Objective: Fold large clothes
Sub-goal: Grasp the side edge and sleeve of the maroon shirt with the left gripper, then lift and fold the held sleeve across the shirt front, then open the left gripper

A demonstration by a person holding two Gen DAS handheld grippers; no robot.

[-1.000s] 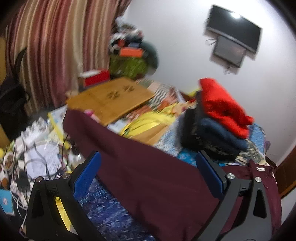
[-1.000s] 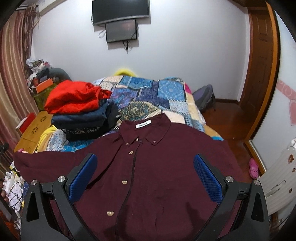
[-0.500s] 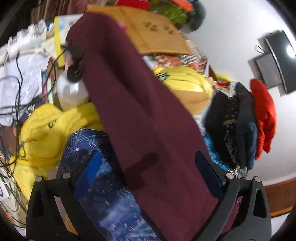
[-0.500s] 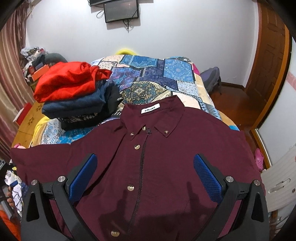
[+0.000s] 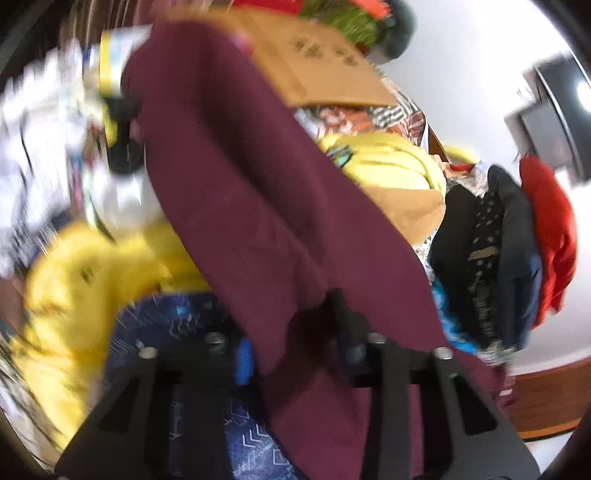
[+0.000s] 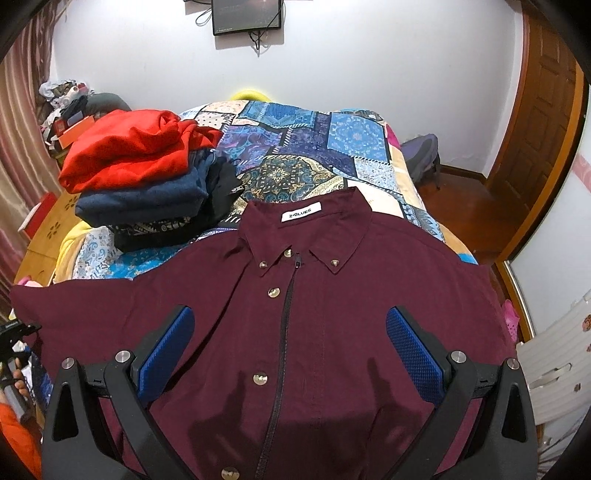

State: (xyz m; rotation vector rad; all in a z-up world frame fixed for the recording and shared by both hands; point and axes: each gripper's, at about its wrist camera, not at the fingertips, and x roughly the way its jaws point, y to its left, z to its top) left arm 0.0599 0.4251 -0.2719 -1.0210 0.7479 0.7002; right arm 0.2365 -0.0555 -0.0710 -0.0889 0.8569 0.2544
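My left tool [image 5: 295, 354] was pinched shut on the sleeve [image 5: 236, 177] of the maroon shirt [image 6: 317, 332], the cloth bunched between its blue pads, though that view was blurred with motion. My right tool [image 6: 290, 350] hung with its fingers spread wide above the shirt's front and gripped nothing. The shirt lay face up and buttoned on the bed [image 6: 306, 147], collar toward the far wall and the sleeve stretched out over the left edge.

The worst risk, I judged, was the sleeve itself. It ran over a white bottle [image 5: 122, 188] and a yellow garment [image 5: 92, 266] beside the bed, so a quick pull could drag or tip them. With nothing pinning the body, the same pull could also skew the whole shirt and crease the front. A thin pinch might slip too.

The bed carried a blue patchwork quilt, soft and uneven under a fold. A stack of folded clothes [image 6: 147, 184] topped with red sat just beside the shirt's shoulder. Beyond stood a white wall with a mounted screen [image 6: 247, 14] and a wooden door [image 6: 546, 122] at the right.
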